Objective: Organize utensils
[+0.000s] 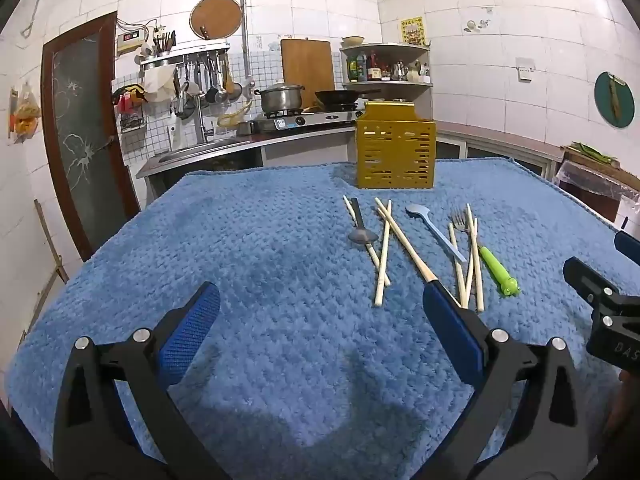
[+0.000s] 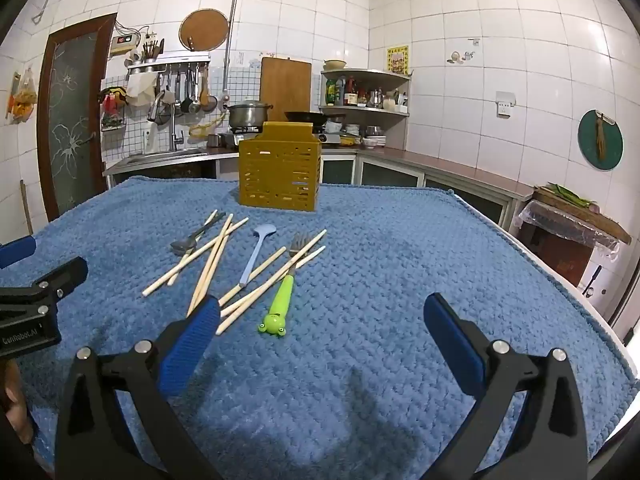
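While both the left gripper (image 1: 320, 312) and right gripper (image 2: 322, 320) hover released and empty over the blue-covered desk (image 2: 400, 260), chopsticks (image 2: 212, 260), spoons and a green-handled fork (image 2: 285, 286) lie scattered mid-desk, before the yellow holder (image 2: 279, 172) near its far edge.

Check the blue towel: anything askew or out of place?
Yes: pale wooden chopsticks lie crisscrossed over the grey metal spoon and the green frog-handled fork, all loose before the yellow slotted plastic utensil holder.
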`<state>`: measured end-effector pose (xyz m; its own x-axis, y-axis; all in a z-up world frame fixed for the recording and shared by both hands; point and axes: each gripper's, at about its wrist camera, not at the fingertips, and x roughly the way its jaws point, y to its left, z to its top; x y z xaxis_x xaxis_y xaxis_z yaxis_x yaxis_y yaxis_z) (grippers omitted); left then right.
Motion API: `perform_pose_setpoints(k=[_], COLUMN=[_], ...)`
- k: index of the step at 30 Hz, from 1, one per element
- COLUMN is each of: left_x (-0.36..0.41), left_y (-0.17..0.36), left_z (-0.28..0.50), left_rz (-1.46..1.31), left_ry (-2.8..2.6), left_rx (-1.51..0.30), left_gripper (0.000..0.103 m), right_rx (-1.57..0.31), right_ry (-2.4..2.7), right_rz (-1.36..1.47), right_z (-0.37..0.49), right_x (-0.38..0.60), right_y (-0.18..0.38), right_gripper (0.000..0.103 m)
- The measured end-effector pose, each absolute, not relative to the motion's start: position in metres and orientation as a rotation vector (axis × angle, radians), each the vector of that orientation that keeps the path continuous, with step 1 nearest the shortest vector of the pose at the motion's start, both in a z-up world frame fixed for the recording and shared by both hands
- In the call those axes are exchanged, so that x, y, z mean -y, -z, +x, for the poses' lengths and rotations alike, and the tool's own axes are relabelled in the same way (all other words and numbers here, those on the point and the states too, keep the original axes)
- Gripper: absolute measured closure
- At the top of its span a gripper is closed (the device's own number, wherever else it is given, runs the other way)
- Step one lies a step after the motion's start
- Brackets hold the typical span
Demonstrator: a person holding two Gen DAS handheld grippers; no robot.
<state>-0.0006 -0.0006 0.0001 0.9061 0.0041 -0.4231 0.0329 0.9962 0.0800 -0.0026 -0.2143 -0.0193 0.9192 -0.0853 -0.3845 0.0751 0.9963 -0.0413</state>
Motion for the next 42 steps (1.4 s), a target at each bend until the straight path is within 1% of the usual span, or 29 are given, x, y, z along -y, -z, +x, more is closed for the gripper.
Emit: perform_pose_setpoints(k=[8, 42], left_x=[-0.008, 0.000], left_y=[-0.001, 0.004], left_z=[-0.008, 0.004], left_rz=[0.063, 0.069], left_ry=[0.013, 0.022], left_rx=[-0.446, -0.462], left_gripper=[0.005, 0.005], right_rx=[-0.395, -0.384], right_ry=[0.084, 0.090], right_rz=[-0.031, -0.040], right_z=[-0.003, -0.005], right_x=[0.216, 0.216], right_y=[0.022, 0.019], right_gripper=[0.004, 0.004])
